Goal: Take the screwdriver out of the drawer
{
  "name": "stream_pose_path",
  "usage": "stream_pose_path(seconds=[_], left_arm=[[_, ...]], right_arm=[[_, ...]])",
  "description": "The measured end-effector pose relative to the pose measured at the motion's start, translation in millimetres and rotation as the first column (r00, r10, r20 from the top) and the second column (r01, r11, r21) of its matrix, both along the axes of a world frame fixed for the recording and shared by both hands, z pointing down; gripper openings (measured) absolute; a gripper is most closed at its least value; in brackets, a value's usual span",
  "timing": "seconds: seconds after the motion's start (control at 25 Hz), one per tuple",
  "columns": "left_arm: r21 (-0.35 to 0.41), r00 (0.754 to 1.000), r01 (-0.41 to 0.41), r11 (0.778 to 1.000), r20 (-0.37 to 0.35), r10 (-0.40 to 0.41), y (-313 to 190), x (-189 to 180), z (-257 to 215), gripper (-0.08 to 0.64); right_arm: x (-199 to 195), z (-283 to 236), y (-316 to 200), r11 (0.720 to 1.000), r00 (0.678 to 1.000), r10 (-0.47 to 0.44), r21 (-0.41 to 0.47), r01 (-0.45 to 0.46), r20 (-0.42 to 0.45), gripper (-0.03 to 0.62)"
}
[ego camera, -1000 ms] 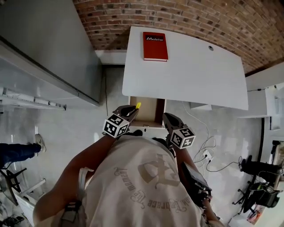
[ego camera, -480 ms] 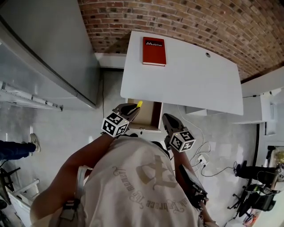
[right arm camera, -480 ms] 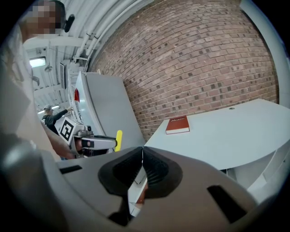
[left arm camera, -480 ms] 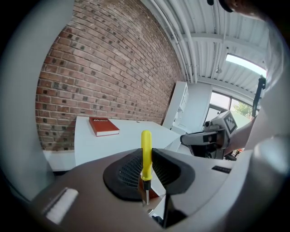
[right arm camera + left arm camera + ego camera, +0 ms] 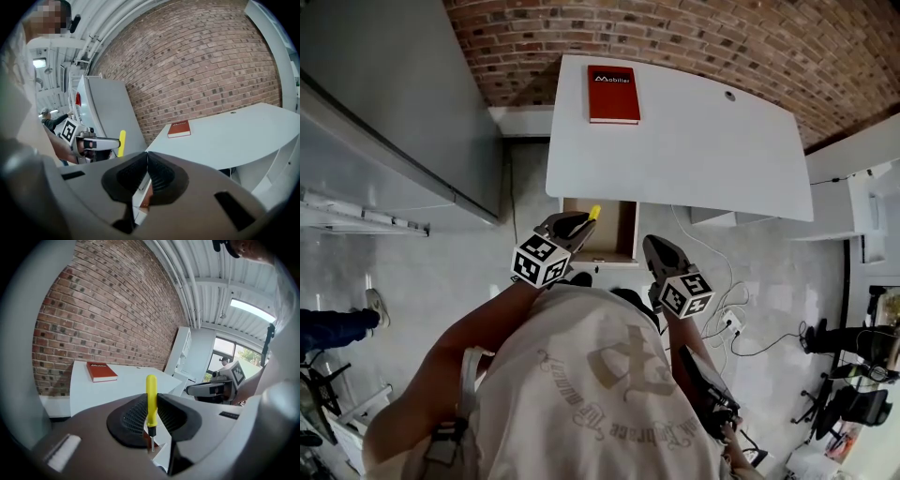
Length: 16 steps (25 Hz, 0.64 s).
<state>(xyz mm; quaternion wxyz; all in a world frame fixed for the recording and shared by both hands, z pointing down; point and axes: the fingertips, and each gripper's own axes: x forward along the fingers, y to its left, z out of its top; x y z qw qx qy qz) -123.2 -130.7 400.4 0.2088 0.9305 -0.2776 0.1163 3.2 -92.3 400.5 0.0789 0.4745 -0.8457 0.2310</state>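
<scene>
A yellow-handled screwdriver (image 5: 151,401) stands upright between the jaws of my left gripper (image 5: 151,414), which is shut on it; its thin metal shaft points down. In the head view the left gripper (image 5: 572,225) hangs over the open drawer (image 5: 619,228) under the white desk (image 5: 694,150), the screwdriver's yellow handle (image 5: 593,213) sticking up from it. From the right gripper view the screwdriver (image 5: 122,143) shows at the left. My right gripper (image 5: 661,255) is to the right of the drawer, shut with nothing between its jaws (image 5: 147,174).
A red book (image 5: 612,94) lies at the far left of the desk, against the brick wall (image 5: 722,37). A grey cabinet (image 5: 403,103) stands to the left. Cables and a power strip (image 5: 727,323) lie on the floor at right.
Both grippers have risen a little, the left one carrying the screwdriver up above the drawer. The head camera has shifted, so the desk sits slightly more to the left.
</scene>
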Motion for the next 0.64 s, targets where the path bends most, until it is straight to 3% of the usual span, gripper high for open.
stream_pose_path(seconds=[0.64], left_arm=[[-0.01,1.0,0.015,1.0,0.013,-0.015,5,12,8,0.058]], right_arm=[[15,3,7,1.0,1.0,-0.004,0.002,0.004,0.0,0.006]])
